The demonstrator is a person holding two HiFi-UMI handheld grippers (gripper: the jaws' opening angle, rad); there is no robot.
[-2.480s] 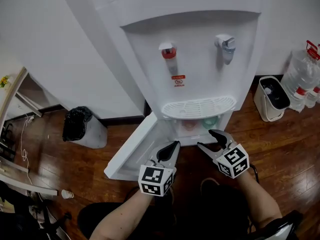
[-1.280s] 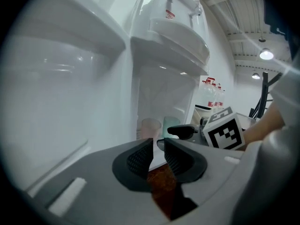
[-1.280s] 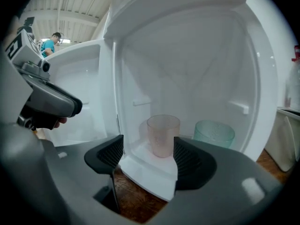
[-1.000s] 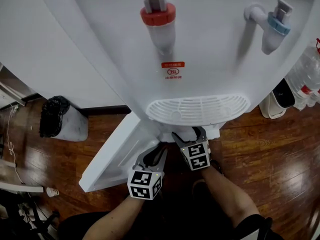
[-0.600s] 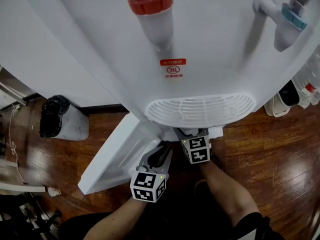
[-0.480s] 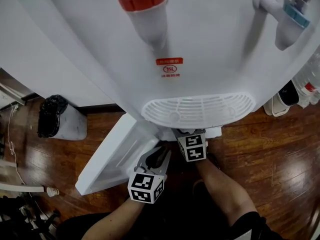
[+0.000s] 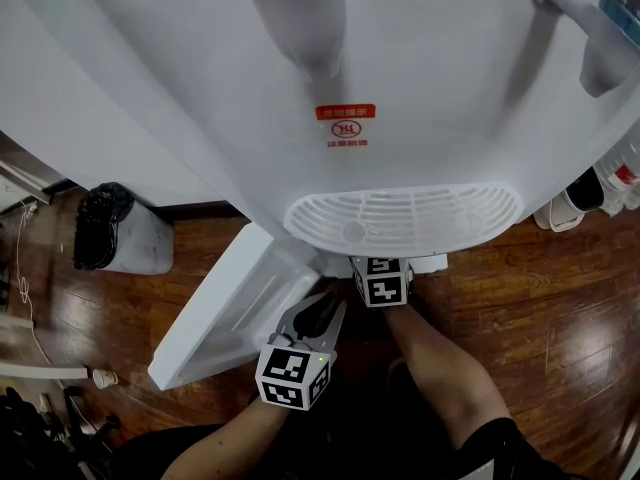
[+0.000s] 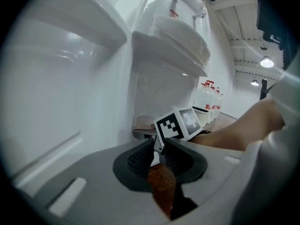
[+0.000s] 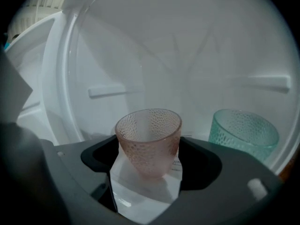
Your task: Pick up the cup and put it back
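A pink dimpled glass cup stands upright on the floor of the dispenser's lower cabinet. My right gripper has reached into the cabinet, and its jaws are spread wide on either side of the cup without pressing on it. In the head view only its marker cube shows, under the drip tray. My left gripper hangs outside, in front of the open cabinet door. Its jaws are parted by a narrow gap with nothing between them.
A green dimpled cup stands right of the pink one in the cabinet. The dispenser's red tap is overhead. A bin with a black bag stands at the left on the wooden floor. Water bottles stand at the right.
My right gripper has gone forward under the drip tray into the cabinet, so its jaws are now hidden from the head view. The left gripper has stayed roughly where it was.
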